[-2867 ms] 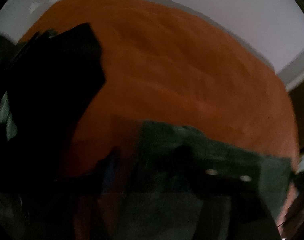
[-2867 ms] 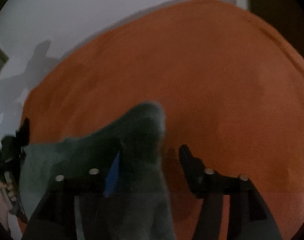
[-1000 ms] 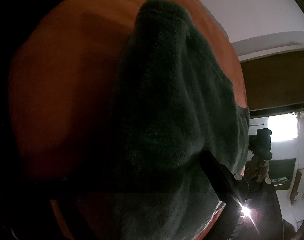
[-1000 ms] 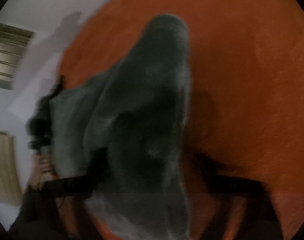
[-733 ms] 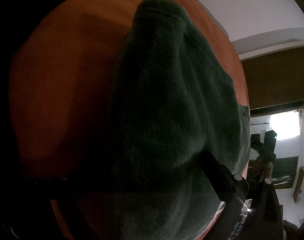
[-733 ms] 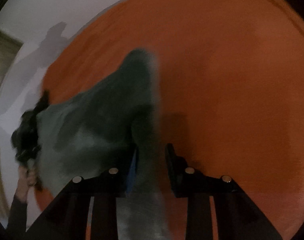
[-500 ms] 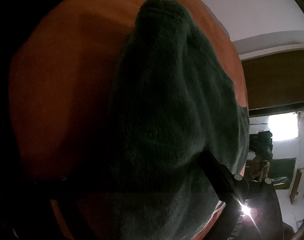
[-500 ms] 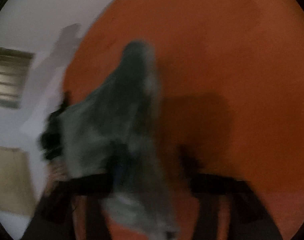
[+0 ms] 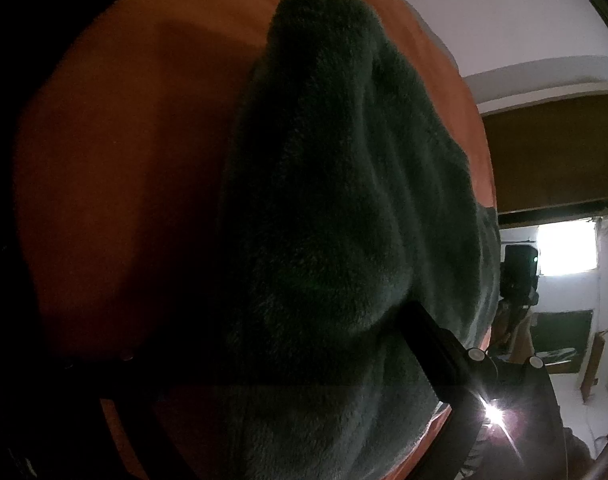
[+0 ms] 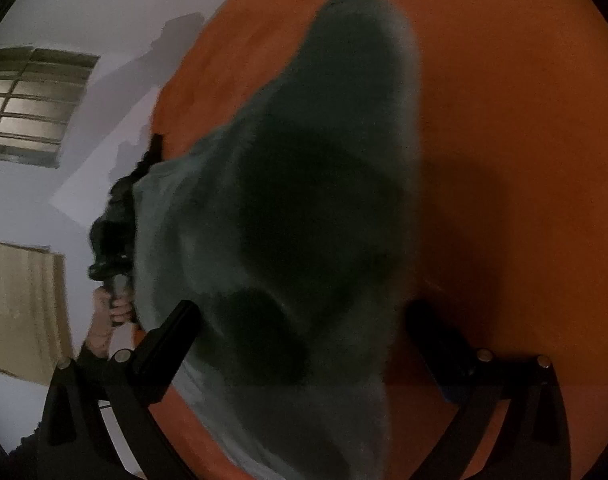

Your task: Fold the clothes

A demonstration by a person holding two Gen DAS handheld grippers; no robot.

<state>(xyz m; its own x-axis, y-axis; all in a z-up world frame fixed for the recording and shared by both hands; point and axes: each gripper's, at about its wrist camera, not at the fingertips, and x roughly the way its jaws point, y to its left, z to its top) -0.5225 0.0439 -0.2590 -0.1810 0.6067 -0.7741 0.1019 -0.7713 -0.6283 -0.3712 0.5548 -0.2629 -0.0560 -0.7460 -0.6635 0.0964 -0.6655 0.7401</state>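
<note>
While the right claw [image 10: 304, 320] is opening wide astride the fleecy green garment [image 10: 304, 200], whose long axis runs straight ahead over the orange surface [image 10: 503, 120], the left claw [image 9: 272, 344] grips its other end.

Inspector A: Any legible text, labels, brands or numbers in either wrist view?

Inspector B: None legible. No lettering, label or sign can be read on any surface in view.
</note>
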